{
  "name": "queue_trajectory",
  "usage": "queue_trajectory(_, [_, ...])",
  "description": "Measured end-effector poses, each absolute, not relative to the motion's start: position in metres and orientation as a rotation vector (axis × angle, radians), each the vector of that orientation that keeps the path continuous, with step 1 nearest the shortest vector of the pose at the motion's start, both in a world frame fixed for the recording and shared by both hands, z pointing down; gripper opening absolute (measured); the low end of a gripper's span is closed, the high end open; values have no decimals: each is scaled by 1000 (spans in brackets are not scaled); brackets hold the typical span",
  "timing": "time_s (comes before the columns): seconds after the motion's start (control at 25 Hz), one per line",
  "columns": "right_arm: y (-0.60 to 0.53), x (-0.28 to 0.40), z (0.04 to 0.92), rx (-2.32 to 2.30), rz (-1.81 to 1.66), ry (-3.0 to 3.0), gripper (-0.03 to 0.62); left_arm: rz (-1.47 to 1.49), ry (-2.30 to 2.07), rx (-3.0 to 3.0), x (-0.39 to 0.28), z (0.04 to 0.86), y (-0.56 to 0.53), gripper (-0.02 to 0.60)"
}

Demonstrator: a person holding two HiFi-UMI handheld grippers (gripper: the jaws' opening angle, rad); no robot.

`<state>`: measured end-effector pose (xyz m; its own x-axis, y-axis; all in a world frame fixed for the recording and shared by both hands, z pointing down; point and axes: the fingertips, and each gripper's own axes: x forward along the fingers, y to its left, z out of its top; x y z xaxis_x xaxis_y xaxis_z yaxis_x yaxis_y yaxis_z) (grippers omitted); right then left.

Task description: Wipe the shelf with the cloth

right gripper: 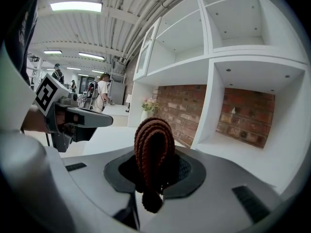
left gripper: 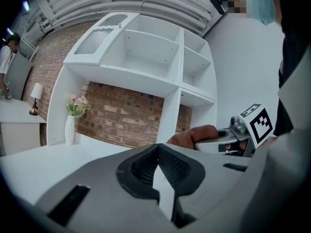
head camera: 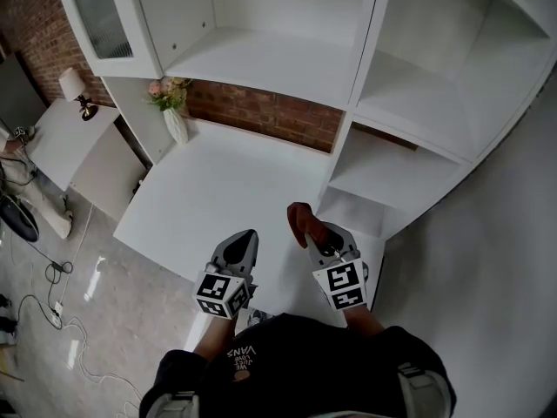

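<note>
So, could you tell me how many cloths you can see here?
1: a brown cloth, clamped in the right gripper above the white desk surface. No others show in any view.

The head view looks steeply down on the shelf unit (head camera: pixel 261 59); both gripper views face it from low, nearby.

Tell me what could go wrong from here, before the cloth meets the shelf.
1. The brown cloth is bunched tight in the right gripper jaws, with little sticking out; the hard jaws might scrape the white surface.
2. The flower vase stands at that surface's back left corner; a wide sweep could tip it.
3. The left gripper, shut and empty, sits close beside the right one; they might bump.
</note>
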<state>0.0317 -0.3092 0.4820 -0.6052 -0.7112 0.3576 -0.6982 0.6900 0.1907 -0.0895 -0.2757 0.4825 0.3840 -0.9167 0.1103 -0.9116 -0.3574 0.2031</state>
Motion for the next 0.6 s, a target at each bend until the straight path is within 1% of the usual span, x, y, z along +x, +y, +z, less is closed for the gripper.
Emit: queue_trajectory(0.6, [-306, 62, 500, 1139, 4, -2433, 87, -32, -1579, 2435, -65, 485, -277, 8])
